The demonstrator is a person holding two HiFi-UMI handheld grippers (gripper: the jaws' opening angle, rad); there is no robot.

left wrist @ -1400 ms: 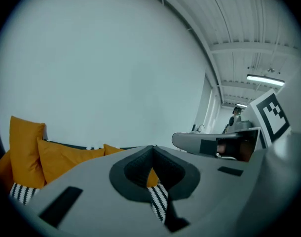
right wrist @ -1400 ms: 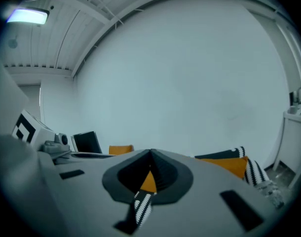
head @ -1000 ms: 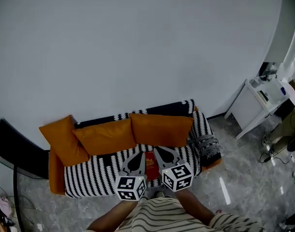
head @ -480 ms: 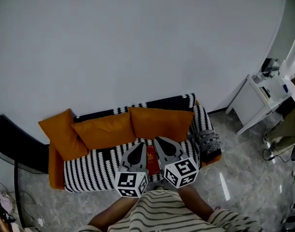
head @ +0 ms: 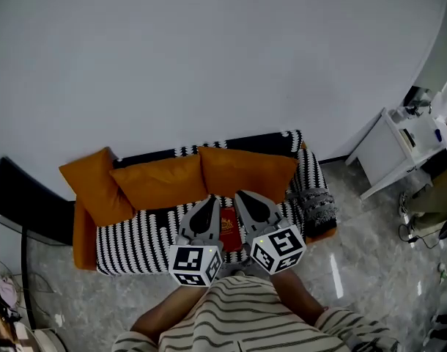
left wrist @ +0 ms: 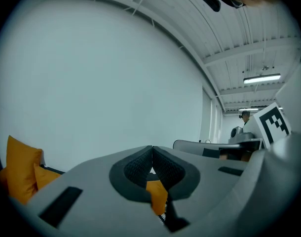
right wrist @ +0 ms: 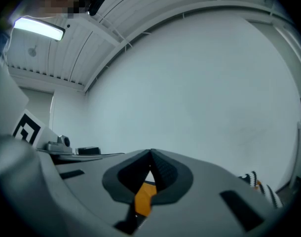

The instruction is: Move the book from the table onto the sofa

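Head view: I look steeply down on a sofa [head: 132,244] in a black-and-white striped cover, set against a pale wall [head: 223,57]. Three orange cushions [head: 163,185] are propped along its back. The red book [head: 228,224] lies on the seat near the middle, just on the near side of the cushions. My left hand-held gripper [head: 208,202] and right hand-held gripper [head: 242,195] flank the book in the picture, one on either side. Their marker cubes sit nearest me, above my striped shirt [head: 245,317]. Whether either gripper touches the book I cannot tell from here. A white cabinet [head: 388,152] stands on the grey floor [head: 355,270], well to the right of the sofa.

Left gripper view: the jaws are pressed together, ribbed pads meeting with nothing between them. Orange shows just below the tips, and more cushions sit at the far left against the wall.

Right gripper view: the jaws are likewise closed tight and empty. A patch of orange shows beneath them, and the striped cover's edge is at lower right.
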